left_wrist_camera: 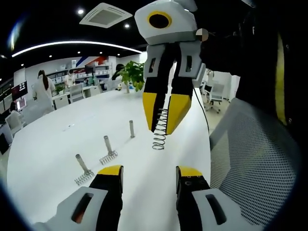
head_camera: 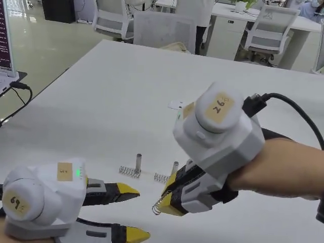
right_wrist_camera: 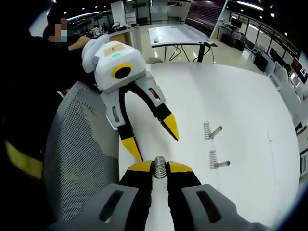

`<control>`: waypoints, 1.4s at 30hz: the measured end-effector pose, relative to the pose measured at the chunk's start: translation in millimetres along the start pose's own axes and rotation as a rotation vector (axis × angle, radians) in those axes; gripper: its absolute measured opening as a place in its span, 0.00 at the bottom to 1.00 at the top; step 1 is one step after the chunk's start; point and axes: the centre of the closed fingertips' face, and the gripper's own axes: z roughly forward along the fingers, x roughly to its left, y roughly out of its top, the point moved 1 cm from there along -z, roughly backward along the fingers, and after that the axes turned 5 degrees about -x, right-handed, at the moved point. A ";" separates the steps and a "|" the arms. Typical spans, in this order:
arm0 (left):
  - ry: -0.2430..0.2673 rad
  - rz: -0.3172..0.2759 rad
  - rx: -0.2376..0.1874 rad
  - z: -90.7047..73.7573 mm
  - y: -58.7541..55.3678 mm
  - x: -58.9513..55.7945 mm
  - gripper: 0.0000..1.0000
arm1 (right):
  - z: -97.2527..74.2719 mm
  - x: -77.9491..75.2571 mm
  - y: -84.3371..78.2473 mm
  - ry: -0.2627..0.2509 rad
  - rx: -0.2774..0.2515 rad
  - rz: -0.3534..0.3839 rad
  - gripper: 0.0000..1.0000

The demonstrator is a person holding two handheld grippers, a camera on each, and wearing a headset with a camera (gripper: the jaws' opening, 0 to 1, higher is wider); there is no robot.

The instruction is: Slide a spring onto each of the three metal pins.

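The white table (head_camera: 126, 91) is my whole work surface. Over it I have the right gripper (head_camera: 167, 198) raised, its jaws nearly closed and pinching the held spring (left_wrist_camera: 160, 130) partway along its length, so the lower coils hang free below the yellow tips. My left gripper (head_camera: 134, 212) sits low at the near edge, jaws spread wide with nothing between them.

In the left gripper view three metal pins stand upright in a row. The far pin (left_wrist_camera: 131, 128) is bare, with no spring at its foot. The middle pin (left_wrist_camera: 108, 143) and the near pin (left_wrist_camera: 82, 163) each have a loose spring touching the base: one spring (left_wrist_camera: 109, 157) by the middle pin, another spring (left_wrist_camera: 84, 178) by the near one. Both look to be lying flat on the table, not threaded over the shafts.

So I judge no pin loaded yet. One spring is lifted and ready, likely for the bare pin, and two are left to pick up.
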 end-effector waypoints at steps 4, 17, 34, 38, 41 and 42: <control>0.031 -0.021 -0.004 -3.4 -2.9 6.2 0.45 | -1.6 -1.8 0.1 -0.007 -0.007 0.006 0.08; 0.160 -0.062 -0.008 -24.3 -13.3 28.5 0.62 | -17.7 -11.2 -5.1 -0.048 -0.030 0.032 0.08; 0.252 -0.043 0.014 -40.3 -24.7 36.0 0.72 | -43.5 -32.6 -23.5 -0.113 -0.006 0.072 0.08; 0.262 -0.043 0.014 -42.3 -25.5 37.9 0.72 | -52.7 -39.7 -28.5 -0.132 0.006 0.079 0.08; 0.266 -0.037 0.018 -42.7 -26.0 37.7 0.73 | -58.6 -45.6 -33.6 -0.145 0.019 0.085 0.08; 0.265 -0.033 0.021 -42.9 -26.2 37.4 0.72 | -61.3 -48.4 -36.0 -0.151 0.024 0.087 0.08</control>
